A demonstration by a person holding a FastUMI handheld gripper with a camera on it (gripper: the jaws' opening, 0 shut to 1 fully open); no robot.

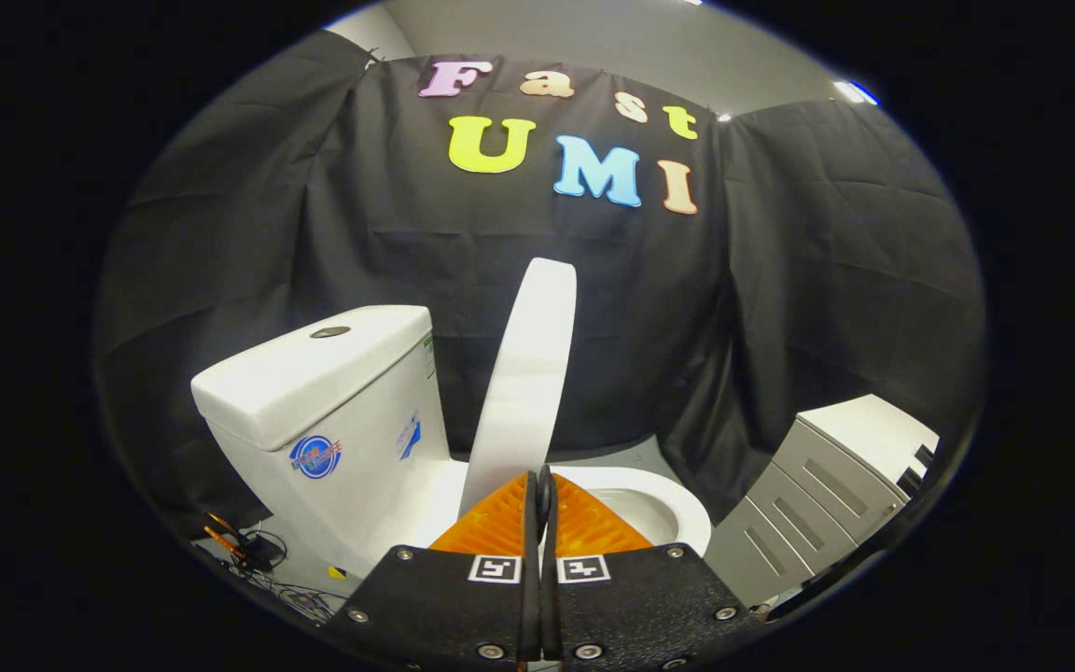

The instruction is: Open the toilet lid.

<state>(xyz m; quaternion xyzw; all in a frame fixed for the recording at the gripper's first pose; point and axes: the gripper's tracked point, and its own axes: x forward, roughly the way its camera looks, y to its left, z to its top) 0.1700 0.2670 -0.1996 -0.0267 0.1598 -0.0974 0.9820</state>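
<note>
The toilet lid [526, 373] is seen raised nearly upright, just ahead of the gripper [539, 490], beside the cistern [332, 411]. The fingers are pressed together (nothing is held between them), above the bowl [659, 509].

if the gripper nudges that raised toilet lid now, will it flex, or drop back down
The lid looks like a rigid moulded slab, so it probably won't flex. It stands near upright just ahead of the closed gripper, not visibly resting on the tank, so a nudge toward the bowl could drop it shut.
</note>
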